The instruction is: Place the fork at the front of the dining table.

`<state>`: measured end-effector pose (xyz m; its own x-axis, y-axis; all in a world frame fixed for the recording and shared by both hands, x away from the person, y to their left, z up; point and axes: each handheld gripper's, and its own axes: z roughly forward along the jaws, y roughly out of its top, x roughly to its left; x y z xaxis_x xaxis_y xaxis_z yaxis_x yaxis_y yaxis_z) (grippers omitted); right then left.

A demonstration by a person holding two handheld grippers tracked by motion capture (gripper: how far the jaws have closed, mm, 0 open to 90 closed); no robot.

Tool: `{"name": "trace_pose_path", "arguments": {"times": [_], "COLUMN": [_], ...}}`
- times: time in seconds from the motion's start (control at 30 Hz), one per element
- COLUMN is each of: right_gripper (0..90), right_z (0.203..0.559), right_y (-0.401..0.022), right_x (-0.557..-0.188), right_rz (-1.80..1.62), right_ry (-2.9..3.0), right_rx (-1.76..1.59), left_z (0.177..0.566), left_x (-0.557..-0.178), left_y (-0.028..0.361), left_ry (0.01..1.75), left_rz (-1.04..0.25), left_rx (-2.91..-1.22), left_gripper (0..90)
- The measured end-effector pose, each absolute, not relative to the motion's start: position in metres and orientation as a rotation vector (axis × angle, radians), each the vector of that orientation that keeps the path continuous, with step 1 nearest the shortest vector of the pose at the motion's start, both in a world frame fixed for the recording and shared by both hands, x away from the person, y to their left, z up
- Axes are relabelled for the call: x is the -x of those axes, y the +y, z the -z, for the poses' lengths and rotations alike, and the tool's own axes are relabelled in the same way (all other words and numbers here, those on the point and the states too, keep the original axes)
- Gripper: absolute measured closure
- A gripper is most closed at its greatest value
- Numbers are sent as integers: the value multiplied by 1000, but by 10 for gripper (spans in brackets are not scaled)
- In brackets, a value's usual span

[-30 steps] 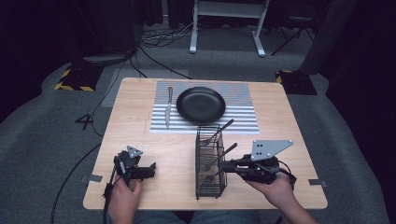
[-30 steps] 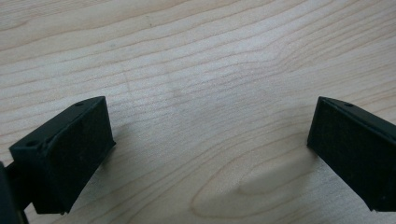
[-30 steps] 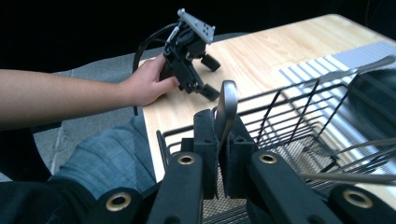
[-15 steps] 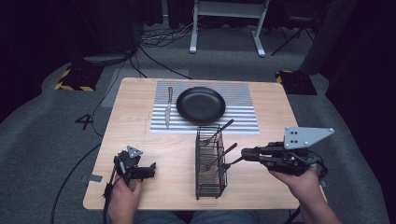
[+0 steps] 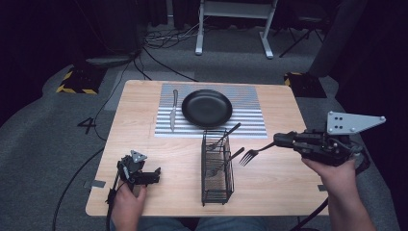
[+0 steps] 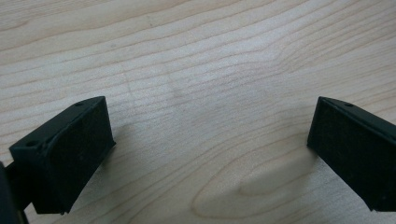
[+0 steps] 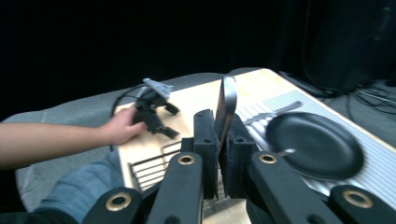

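We see the right gripper [image 5: 278, 140] pinching a fork [image 5: 254, 152] by its handle, held clear above the table [image 5: 144, 103] just right of the black wire cutlery basket [image 5: 216, 168]. The left gripper [image 5: 153, 175] rests at the near left with its jaws spread over bare wood. A black plate [image 5: 207, 108] and knife [image 5: 172, 110] lie on the striped mat [image 5: 250, 110] at the far side.

A white numeral "4" [image 5: 86, 125] stands on the grey floor [image 5: 43, 144], left of the worktop [image 5: 139, 110]; nothing else is readable
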<state>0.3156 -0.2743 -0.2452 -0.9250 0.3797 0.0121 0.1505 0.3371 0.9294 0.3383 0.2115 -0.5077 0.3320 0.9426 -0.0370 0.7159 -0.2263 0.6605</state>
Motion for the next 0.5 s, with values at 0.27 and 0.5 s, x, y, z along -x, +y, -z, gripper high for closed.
{"name": "trace_pose_path", "arguments": {"times": [0.27, 0.5], "right_gripper": [863, 863], "right_z": [235, 231], "right_y": [-295, -309], "right_x": [-332, -346], "right_rz": [-1569, -1522], "right_ry": [2357, 2330], "right_rx": [-551, -601], "left_z": [508, 508], "left_x": [-339, -339], "left_y": [212, 212], "left_ry": [1452, 1452], "left_rz": [-507, -507], "left_rx": [-2018, -2019], "left_gripper": [2, 2]}}
